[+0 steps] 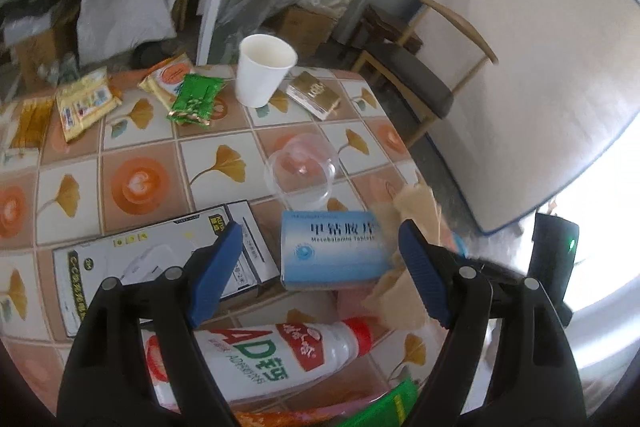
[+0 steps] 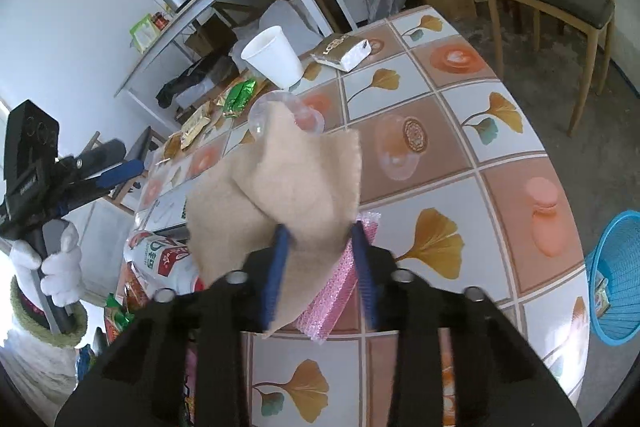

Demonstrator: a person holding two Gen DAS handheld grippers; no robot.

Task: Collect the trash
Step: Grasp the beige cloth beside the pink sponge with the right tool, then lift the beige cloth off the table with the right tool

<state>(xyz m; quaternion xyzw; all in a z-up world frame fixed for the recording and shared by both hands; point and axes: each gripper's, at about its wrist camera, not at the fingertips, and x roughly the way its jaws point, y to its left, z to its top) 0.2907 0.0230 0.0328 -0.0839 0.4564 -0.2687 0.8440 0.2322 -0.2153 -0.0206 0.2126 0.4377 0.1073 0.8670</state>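
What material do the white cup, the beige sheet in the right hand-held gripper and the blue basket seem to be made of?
White cup: probably paper, matte, thin rolled rim.
Beige sheet: looks like soft cloth or felt, fuzzy surface, folds limply; the right hand-held gripper grips it.
Blue basket: likely plastic, glossy, moulded slatted wall.

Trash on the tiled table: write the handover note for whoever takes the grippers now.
Right gripper: shut on a beige cloth, lifted above the table.
Left gripper: open, empty, over the blue medicine box.
Blue basket stands on the floor off the table's edge on the right gripper's side; something small seems to lie in it.
Left on the table: white paper cup, clear plastic cup on its side, yogurt bottle, white carton, snack wrappers, gold box, pink bubble wrap.
Next, probably: carry the cloth to the basket.
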